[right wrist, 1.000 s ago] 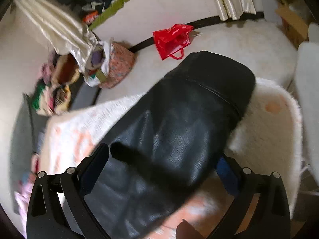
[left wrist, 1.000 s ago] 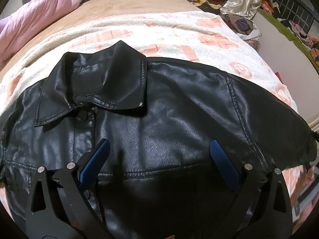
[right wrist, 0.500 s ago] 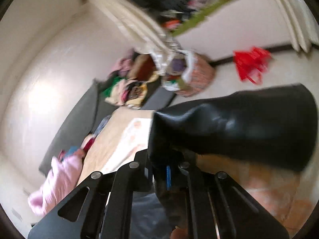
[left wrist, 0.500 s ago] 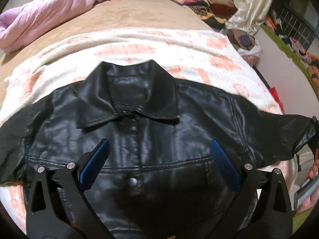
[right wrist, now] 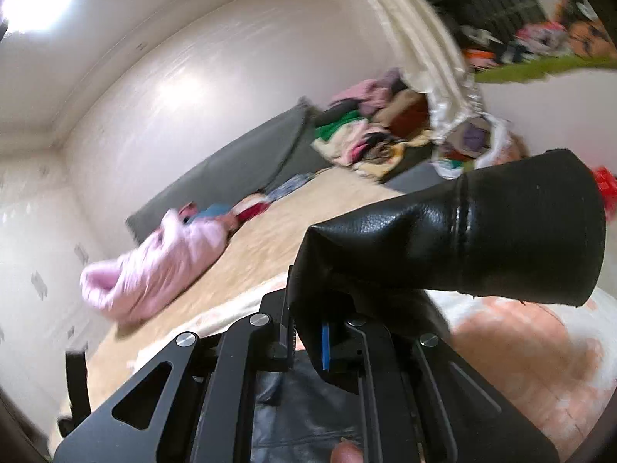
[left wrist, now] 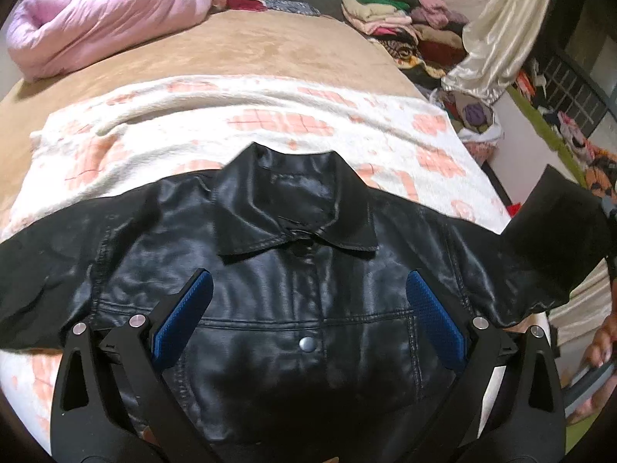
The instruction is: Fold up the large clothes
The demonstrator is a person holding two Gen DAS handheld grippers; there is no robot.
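Left wrist view: a black leather jacket (left wrist: 308, 308) is spread front-up on the patterned blanket (left wrist: 239, 131) of the bed, collar pointing away. The left claw (left wrist: 304, 308) is held wide above the chest panel, nothing between its pads. The right claw (right wrist: 327, 343) is clamped on the sleeve (right wrist: 501, 231), whose cuff is raised off the blanket at the jacket's right side. The sleeve fold is judged to be in hand; next, the cuff should be carried inward across the chest and laid flat before release.
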